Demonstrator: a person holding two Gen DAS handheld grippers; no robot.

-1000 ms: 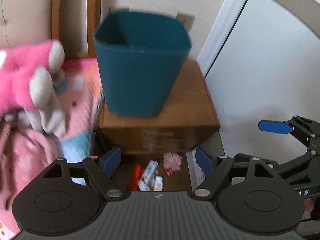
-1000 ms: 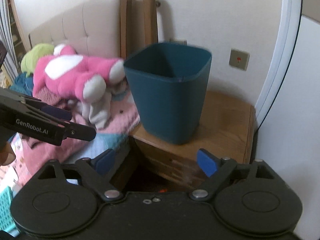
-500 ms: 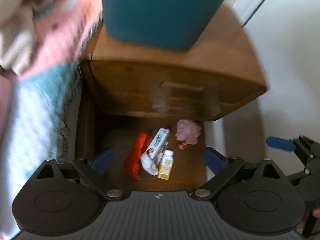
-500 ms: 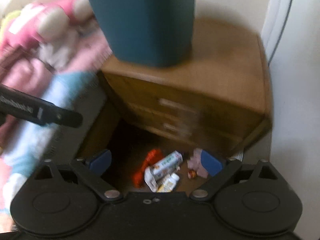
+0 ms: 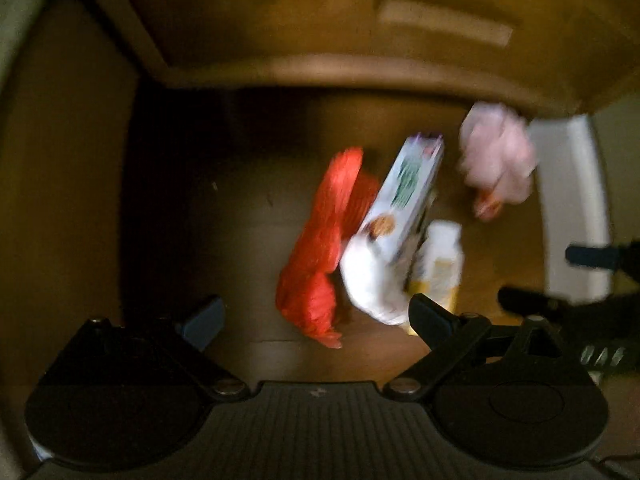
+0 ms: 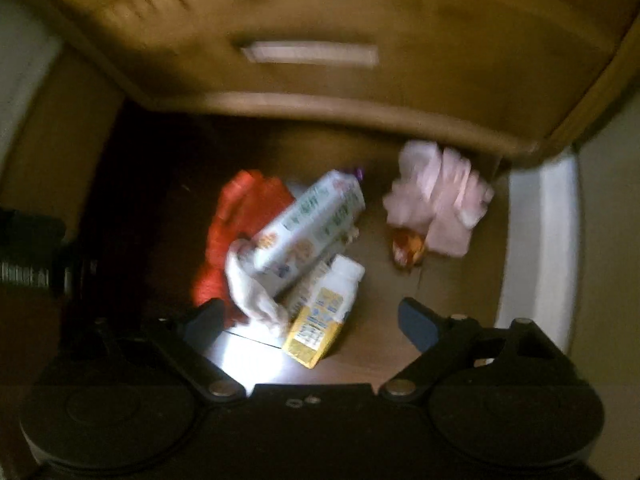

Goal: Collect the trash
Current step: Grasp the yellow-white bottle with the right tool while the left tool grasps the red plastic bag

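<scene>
Down on the wooden floor, right in front of the bedside cabinet, sits the little heap of trash. The long carton lies on its side across the pile, its long axis running on a slant, the purple-capped end aimed up toward the cabinet and the other end buried in a crumpled white tissue. Touching it, the small bottle lies flat on nearly the same slant, white cap toward the cabinet, yellow base toward the grippers. A red wrapper is tucked against the carton's far side. Off to the right, apart from the heap, a pink crumpled wad with a small orange scrap just beside it.

Both tools point down at the pile. The left gripper has just been opening; it is wide and holds nothing. The right gripper is spread wide too, with nothing in it.

This looks like the reach-in for a first pick. The next move, I'd say, needs one gripper lined up square across a piece's short side, probably the bottle, before it closes.
</scene>
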